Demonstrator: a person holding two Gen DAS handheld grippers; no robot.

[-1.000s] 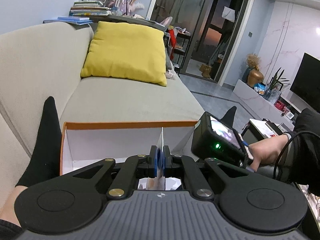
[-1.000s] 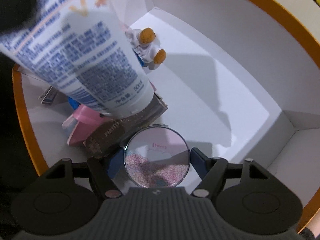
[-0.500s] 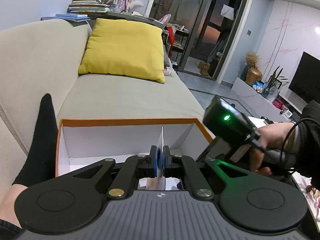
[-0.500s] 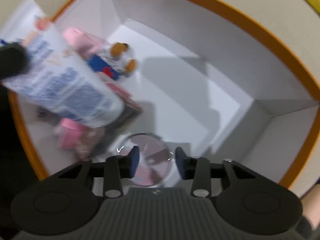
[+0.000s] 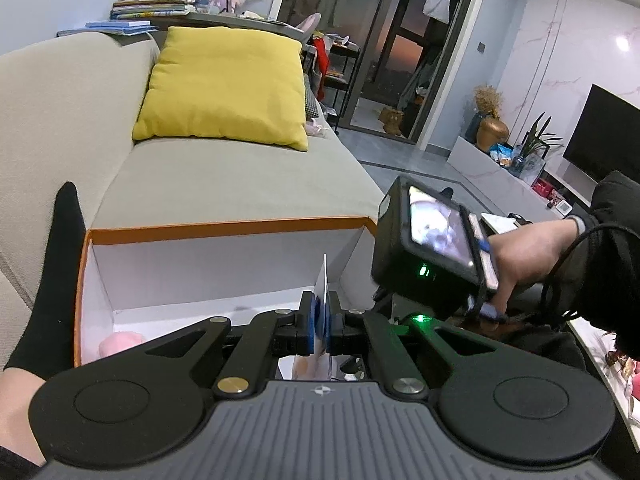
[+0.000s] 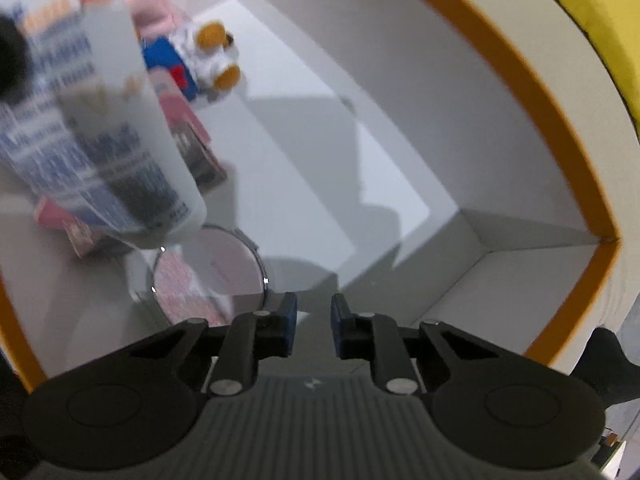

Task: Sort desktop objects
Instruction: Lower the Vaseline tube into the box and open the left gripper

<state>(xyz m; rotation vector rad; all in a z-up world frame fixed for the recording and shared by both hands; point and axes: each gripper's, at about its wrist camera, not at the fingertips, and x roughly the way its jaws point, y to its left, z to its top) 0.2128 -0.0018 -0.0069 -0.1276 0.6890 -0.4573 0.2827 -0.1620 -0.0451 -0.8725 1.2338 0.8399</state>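
Note:
A white box with an orange rim sits on the sofa; its rim also shows in the right wrist view. My left gripper is shut on the flat end of a white tube, which hangs into the box. My right gripper is a little open and empty above the box floor. A round mirror lies just left of its fingers. A small bear figure, a pink item and a dark flat packet lie in the box.
A yellow cushion leans on the grey sofa back. A foot in a black sock rests left of the box. A low table and a TV stand to the right.
My right gripper let go of the round mirror, which now lies on the box floor, and drew back up to the right. My left gripper kept hold of the tube.

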